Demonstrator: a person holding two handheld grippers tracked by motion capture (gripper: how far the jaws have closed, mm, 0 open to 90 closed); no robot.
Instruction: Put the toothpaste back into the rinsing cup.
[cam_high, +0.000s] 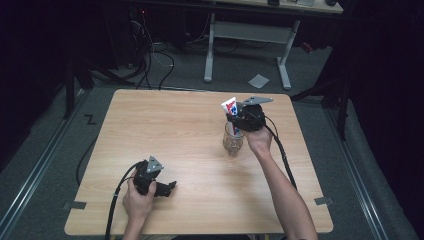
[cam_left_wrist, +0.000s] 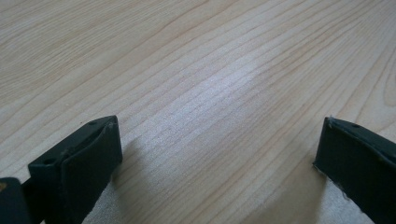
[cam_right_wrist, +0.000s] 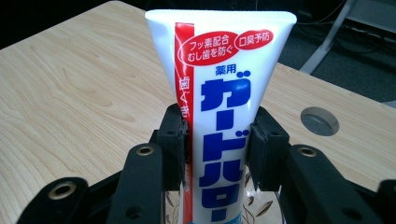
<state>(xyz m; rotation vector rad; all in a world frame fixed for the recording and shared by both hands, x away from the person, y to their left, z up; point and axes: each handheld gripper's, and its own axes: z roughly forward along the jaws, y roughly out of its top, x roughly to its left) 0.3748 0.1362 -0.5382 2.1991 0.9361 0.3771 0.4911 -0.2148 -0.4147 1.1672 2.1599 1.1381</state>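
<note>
wooden table (cam_high: 190, 145): right gripper (cam_right_wrist: 218, 140) clamps toothpaste tube (cam_right_wrist: 219, 93) over glass (cam_high: 233, 142).

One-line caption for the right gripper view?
Right claw shut on an upright toothpaste tube above a clear glass.

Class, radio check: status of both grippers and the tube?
Left gripper open, empty, low over table. Right gripper shut on toothpaste tube, over glass. Nothing in the way.

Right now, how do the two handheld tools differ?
The right tool is shut on the white toothpaste tube, held upright over a clear glass; the left tool is open and holds nothing. The right is raised; the left sits low over the wooden table. Both are black.
</note>
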